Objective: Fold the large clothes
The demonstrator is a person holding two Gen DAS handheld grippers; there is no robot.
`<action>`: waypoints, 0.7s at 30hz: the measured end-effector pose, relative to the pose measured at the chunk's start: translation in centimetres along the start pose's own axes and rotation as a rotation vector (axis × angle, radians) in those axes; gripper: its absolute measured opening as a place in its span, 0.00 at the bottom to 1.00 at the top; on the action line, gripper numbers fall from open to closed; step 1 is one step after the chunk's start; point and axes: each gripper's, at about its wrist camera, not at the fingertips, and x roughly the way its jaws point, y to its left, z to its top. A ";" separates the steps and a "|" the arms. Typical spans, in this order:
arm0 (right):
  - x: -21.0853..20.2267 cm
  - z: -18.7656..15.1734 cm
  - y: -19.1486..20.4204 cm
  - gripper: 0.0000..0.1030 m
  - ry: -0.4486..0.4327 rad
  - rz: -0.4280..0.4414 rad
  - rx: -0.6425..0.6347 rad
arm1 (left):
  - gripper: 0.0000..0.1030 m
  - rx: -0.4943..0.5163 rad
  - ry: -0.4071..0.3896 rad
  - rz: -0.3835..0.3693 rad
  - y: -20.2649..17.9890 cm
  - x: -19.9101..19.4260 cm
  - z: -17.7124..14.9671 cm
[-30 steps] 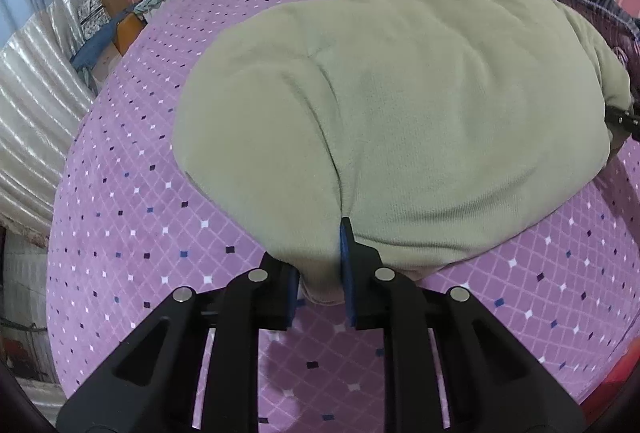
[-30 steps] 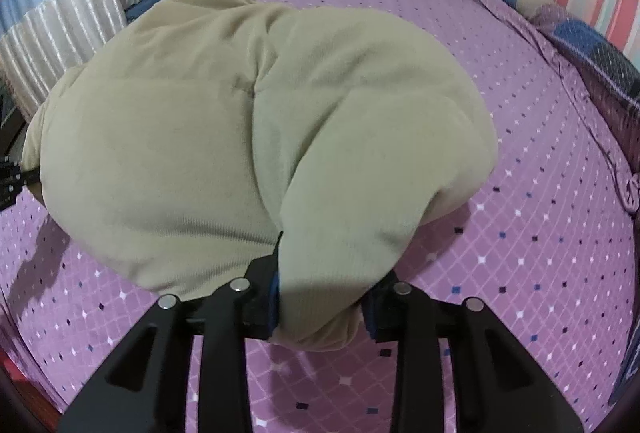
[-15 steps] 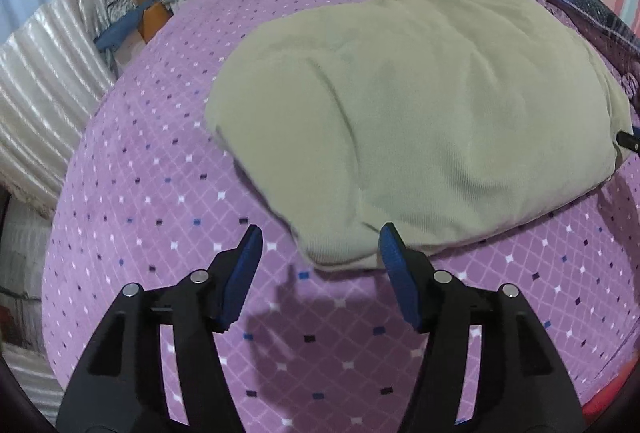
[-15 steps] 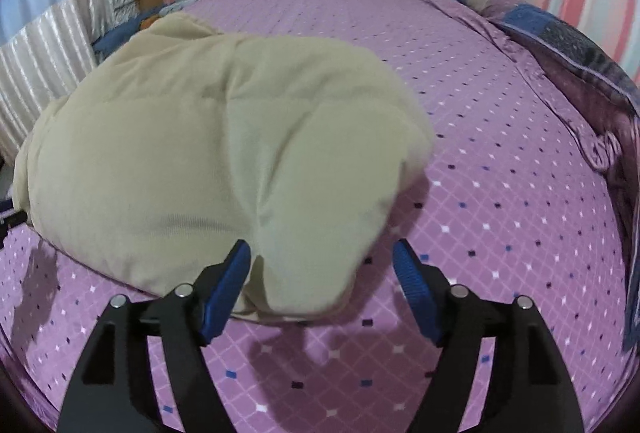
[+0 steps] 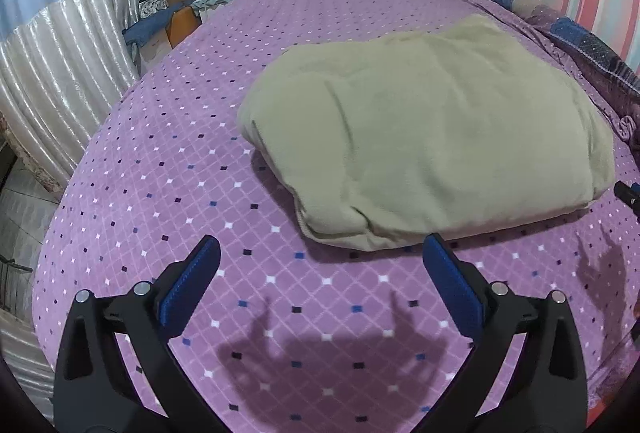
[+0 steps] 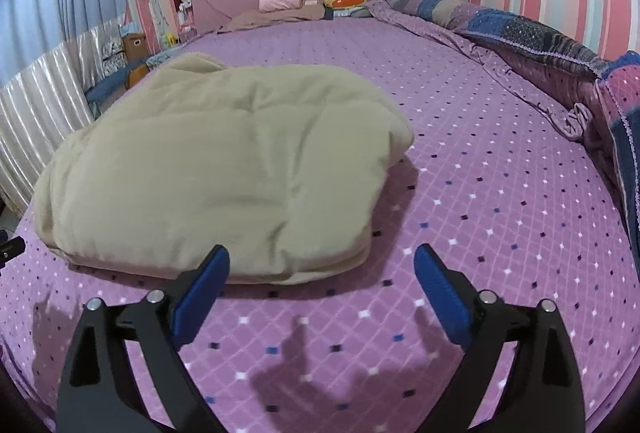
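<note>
Beige fleece garment [image 5: 432, 137], folded, laid near the bed [image 5: 168, 169] foot edge, released for flattening; left tool [image 5: 320, 261] and right tool [image 6: 322, 269] opening, nothing between.

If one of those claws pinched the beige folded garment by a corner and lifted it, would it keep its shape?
Probably not. The beige garment lies in soft, puffy folds with rounded edges, so it would likely droop and unfold. It looks thick, so perhaps fairly heavy. Its fuzzy surface should grip the purple bedspread rather than slide.
</note>
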 end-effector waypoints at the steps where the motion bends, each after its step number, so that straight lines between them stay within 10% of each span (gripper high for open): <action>1: -0.4 -0.1 0.4 0.93 -0.010 -0.009 0.000 | 0.97 0.001 -0.012 0.015 -0.5 -0.5 0.1; 21: -8.9 1.1 7.5 0.98 -0.080 -0.006 -0.081 | 0.97 -0.010 -0.127 0.072 -5.4 -10.3 2.5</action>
